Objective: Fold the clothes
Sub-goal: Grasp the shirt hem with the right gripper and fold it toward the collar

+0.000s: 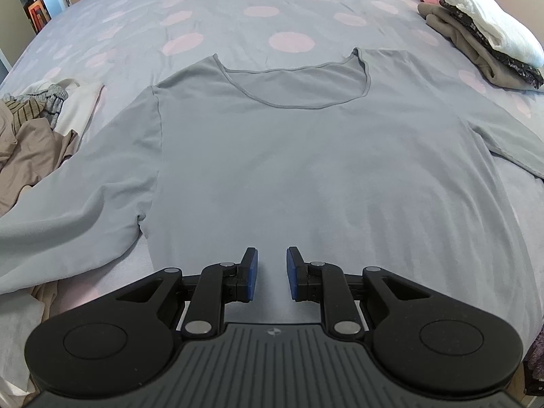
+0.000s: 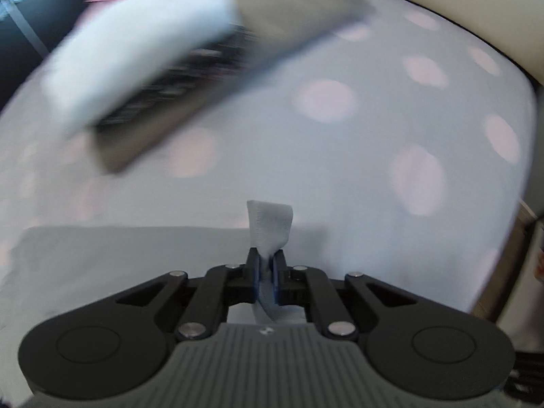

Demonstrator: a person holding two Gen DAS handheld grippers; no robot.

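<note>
So the grey long-sleeve top [image 1: 306, 156] is lying flat on the polka-dot bed cover [image 1: 204, 17], neckline away from me. My left gripper [image 1: 272, 273] hovers over the lower part of it, jaws parted a little with nothing in them. My right gripper [image 2: 266, 268] is pinched tight on the sleeve cuff [image 2: 268, 224]. That view's blurry, with a folded stack [image 2: 142, 54] up left.

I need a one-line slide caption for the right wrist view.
Right gripper shut on a grey shirt edge above the dotted bedsheet; folded pile blurred behind.
</note>
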